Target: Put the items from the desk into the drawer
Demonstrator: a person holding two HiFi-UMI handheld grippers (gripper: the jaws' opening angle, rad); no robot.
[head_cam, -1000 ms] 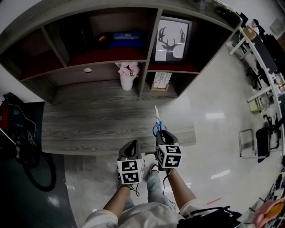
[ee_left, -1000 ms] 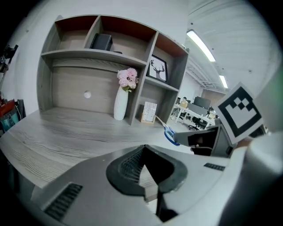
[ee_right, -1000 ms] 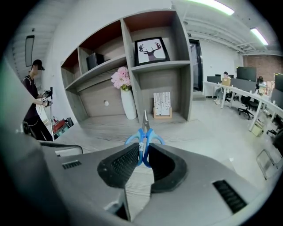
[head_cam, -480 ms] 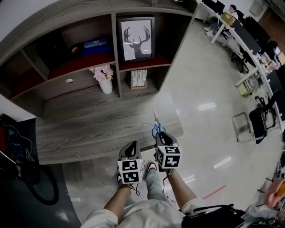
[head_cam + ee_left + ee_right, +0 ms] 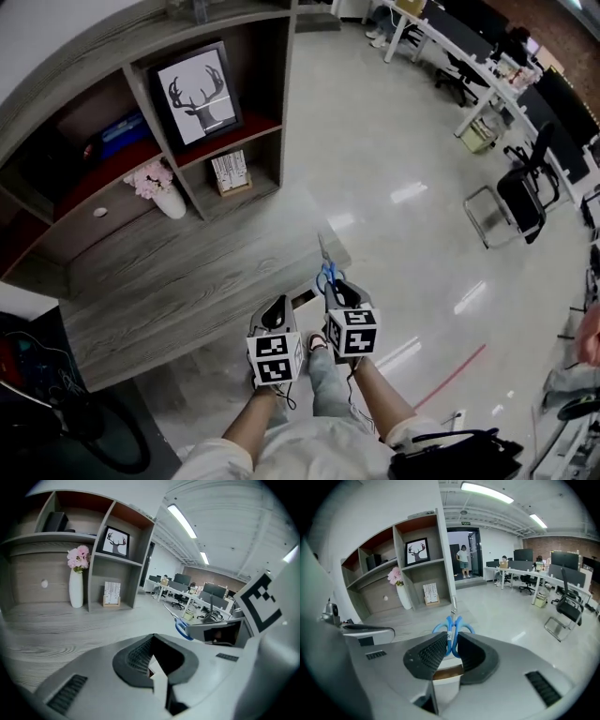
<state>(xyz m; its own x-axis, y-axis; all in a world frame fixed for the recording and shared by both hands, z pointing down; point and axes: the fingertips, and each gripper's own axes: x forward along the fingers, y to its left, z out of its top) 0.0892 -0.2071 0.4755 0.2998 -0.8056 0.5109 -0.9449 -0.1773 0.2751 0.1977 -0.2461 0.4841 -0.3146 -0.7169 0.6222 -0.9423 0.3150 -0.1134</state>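
Blue-handled scissors [image 5: 326,275] ride in the right gripper [image 5: 337,285] in the head view, blades pointing forward and away from the person, just past the near corner of the desk [image 5: 187,281]. Compared with a second ago, the whole scene has swung. The shelves [image 5: 112,141] and the vase [image 5: 167,199] have slid up and to the left, and much more shiny floor [image 5: 403,187] fills the right side, while both grippers sit at the same spot in the frame. I judge that the person is turning to the right with the scissors already lifted, so the pickup is done and the carry toward the drawer is under way. No drawer shows in any view, so I cannot tell where it is. In the left gripper view, the left gripper [image 5: 153,654] has its jaws pressed together with nothing between them. The scissors [image 5: 182,627] show off to its right, held over the floor. In the right gripper view, the jaws are clamped on the scissors [image 5: 452,626] at the handle loops, with the blades running up and ahead, and the desk [image 5: 408,618] lies below and to the left.
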